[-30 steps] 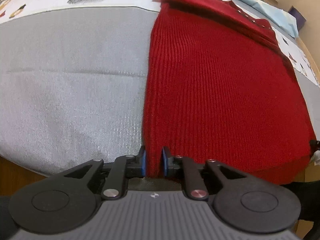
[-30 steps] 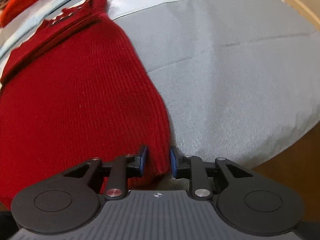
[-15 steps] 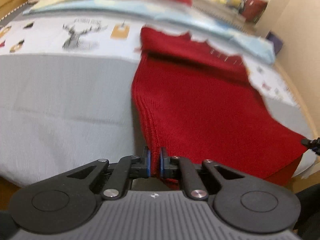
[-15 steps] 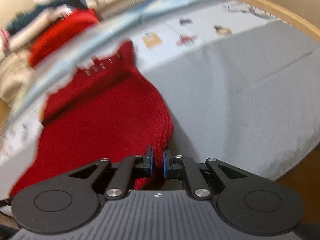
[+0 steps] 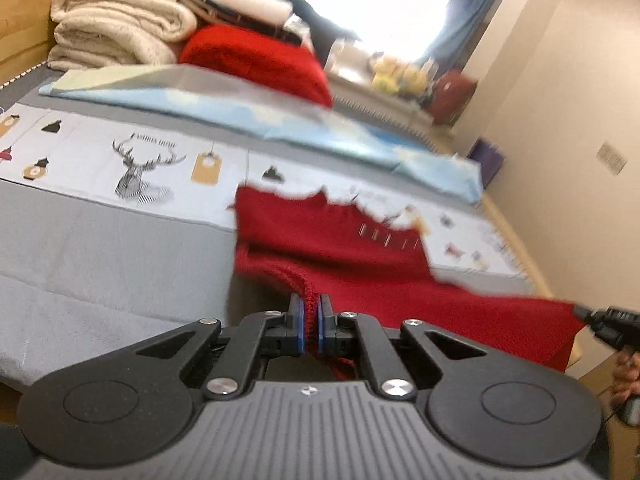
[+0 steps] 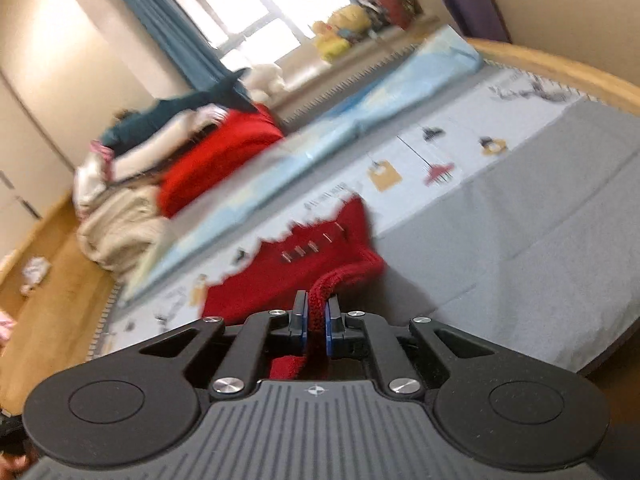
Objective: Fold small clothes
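Now both grippers, left (image 5: 309, 322) and right (image 6: 316, 322), have their jaws clenched on the sweater's (image 5: 360, 264) near hem, raised off the bed (image 5: 100, 240); its collar end lies flat. Likely the first fold is underway; laying it over and further folds remain.

Hardly anything here can be read. On the printed sheet (image 5: 100, 168) across the bed, a short line of dark lettering arches over the stag's head drawing (image 5: 144, 176), but it is too blurred and small to make out the words. The orange tag picture (image 5: 205, 168) beside the stag bears no legible writing. From the right wrist view, the same sheet (image 6: 460, 148) shows another smeared line of lettering near the red knit's edge, also unreadable. No brand names or numbers can be read on anything else.
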Tool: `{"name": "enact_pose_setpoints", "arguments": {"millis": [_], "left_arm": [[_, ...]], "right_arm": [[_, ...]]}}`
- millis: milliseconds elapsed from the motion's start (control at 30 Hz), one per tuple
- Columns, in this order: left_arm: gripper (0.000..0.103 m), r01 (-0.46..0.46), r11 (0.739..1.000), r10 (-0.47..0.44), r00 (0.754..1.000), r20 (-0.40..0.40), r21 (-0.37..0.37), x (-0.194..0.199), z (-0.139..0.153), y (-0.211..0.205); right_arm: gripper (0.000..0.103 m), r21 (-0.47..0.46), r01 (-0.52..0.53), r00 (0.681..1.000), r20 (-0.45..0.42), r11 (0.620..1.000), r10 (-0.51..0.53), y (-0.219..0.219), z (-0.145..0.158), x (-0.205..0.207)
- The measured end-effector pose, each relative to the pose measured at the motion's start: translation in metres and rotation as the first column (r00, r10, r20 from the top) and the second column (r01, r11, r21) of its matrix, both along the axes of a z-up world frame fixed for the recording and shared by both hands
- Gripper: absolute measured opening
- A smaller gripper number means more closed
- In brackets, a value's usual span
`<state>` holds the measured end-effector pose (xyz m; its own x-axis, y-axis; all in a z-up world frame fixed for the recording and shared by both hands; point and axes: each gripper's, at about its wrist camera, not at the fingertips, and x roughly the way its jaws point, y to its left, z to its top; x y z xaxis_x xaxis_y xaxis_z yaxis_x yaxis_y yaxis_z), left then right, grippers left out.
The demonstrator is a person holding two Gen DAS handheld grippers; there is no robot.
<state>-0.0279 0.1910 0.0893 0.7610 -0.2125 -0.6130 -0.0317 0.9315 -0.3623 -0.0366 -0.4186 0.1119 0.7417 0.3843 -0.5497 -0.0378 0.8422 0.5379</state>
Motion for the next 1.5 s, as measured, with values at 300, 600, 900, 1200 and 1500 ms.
{"name": "enact_pose_setpoints", "arguments": {"millis": [300, 600, 900, 1200, 1500], "left_arm": [[0.006, -0.085, 0.994, 0.082, 0.996, -0.044, -0.071, 0.038, -0.005, 0.027], [0.010, -0.026, 0.987, 0.045, 0.992, -0.115, 0.157, 0.210, -0.090, 0.033], [0.031, -0.199, 0.980, 0.191, 0.951, -0.243, -0.010, 0.241, -0.160, 0.073], [0.046, -0.107, 0.993, 0.083, 0.919, -0.386, -0.042, 0.269, -0.202, 0.054], [0.044, -0.064, 0.997, 0.074, 0.932, -0.354, 0.040, 0.272, -0.201, 0.041]], "right_arm": [[0.007, 0.003, 0.018, 1.000, 0.017, 1.000, -0.018, -0.010, 0.007, 0.017], [0.008, -0.131, -0.023, 0.984, -0.180, 0.991, -0.001, 0.013, -0.082, 0.179], [0.029, -0.196, 0.035, 0.957, -0.275, 0.980, -0.089, 0.021, -0.143, 0.200], [0.046, -0.211, -0.037, 0.886, -0.459, 0.977, -0.066, 0.040, -0.196, 0.224], [0.014, -0.270, -0.048, 0.906, -0.417, 0.962, -0.072, 0.052, -0.190, 0.231]]}}
